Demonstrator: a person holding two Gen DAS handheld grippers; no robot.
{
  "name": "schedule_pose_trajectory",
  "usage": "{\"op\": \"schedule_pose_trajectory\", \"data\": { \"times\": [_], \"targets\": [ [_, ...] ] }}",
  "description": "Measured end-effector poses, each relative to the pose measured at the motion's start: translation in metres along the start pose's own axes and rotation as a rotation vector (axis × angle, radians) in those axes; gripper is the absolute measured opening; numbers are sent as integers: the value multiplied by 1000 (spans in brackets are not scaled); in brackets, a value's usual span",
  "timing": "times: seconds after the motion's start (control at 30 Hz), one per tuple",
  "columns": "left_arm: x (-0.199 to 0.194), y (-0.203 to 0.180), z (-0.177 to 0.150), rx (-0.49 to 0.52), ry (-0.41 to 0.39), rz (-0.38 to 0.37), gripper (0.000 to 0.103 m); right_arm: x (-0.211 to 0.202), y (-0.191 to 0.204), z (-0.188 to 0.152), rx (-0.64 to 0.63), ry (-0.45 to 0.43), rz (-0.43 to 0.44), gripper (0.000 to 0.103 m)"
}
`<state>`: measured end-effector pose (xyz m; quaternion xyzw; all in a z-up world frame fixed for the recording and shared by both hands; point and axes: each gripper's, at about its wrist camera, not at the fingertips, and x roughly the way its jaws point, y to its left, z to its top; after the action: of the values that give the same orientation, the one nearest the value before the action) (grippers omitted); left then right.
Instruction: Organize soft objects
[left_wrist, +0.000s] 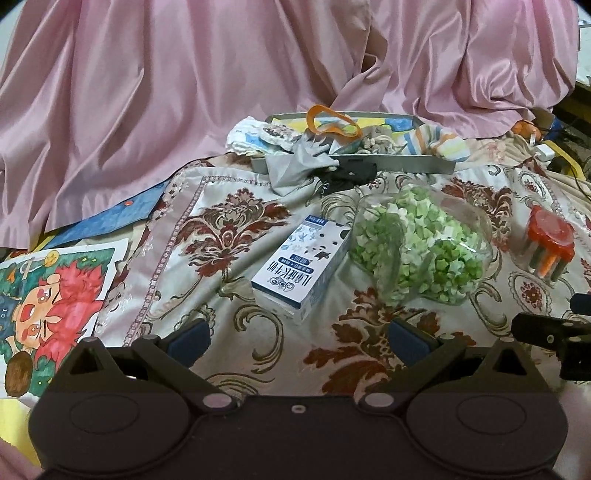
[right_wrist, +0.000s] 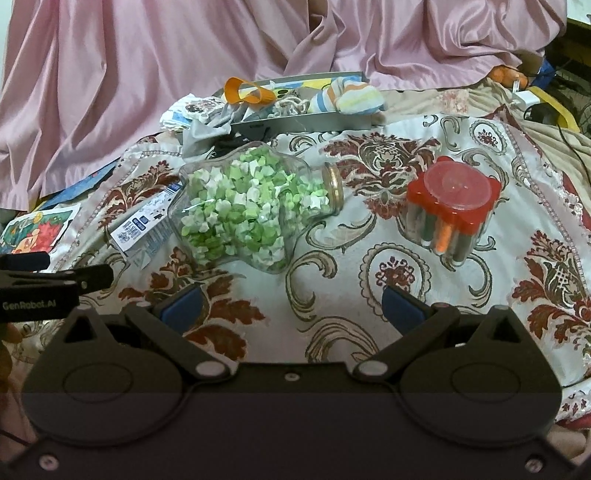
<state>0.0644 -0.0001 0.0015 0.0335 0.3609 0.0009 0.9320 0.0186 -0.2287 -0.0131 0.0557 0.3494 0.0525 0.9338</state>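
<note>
Both grippers, left (left_wrist: 297, 338) and right (right_wrist: 291, 304), hung empty, jaws apart. Soft items, grey cloth (left_wrist: 293, 168) and striped sock (right_wrist: 347, 96), sat at tray (right_wrist: 303, 121) on bed. Risk: cloth overhanging rim could slide off; jar (right_wrist: 255, 206) might roll if nudged.

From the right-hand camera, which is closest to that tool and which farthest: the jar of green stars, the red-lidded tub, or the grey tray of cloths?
Seen from the right tool, which is open:
1. Jar of green stars, lying on its side, ahead and slightly left.
2. Red-lidded tub, ahead to the right; nearly as close as the jar, so hard to call.
3. Grey tray, clearly farthest, back by the pink curtain.
</note>
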Motion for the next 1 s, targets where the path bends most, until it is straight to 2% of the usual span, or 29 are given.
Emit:
{"op": "schedule_pose_trajectory", "data": {
  "times": [0.43,0.77,1.0],
  "targets": [
    [6,5,4,-43,16,3,102,7,6,5,-44,-28,46,103],
    [4,17,12,-118,-39,0,102,-1,3,16,-24,-187,101,103],
    [11,31,21,-195,-73,9,102,0,2,26,-48,-297,79,103]
  ]
}}
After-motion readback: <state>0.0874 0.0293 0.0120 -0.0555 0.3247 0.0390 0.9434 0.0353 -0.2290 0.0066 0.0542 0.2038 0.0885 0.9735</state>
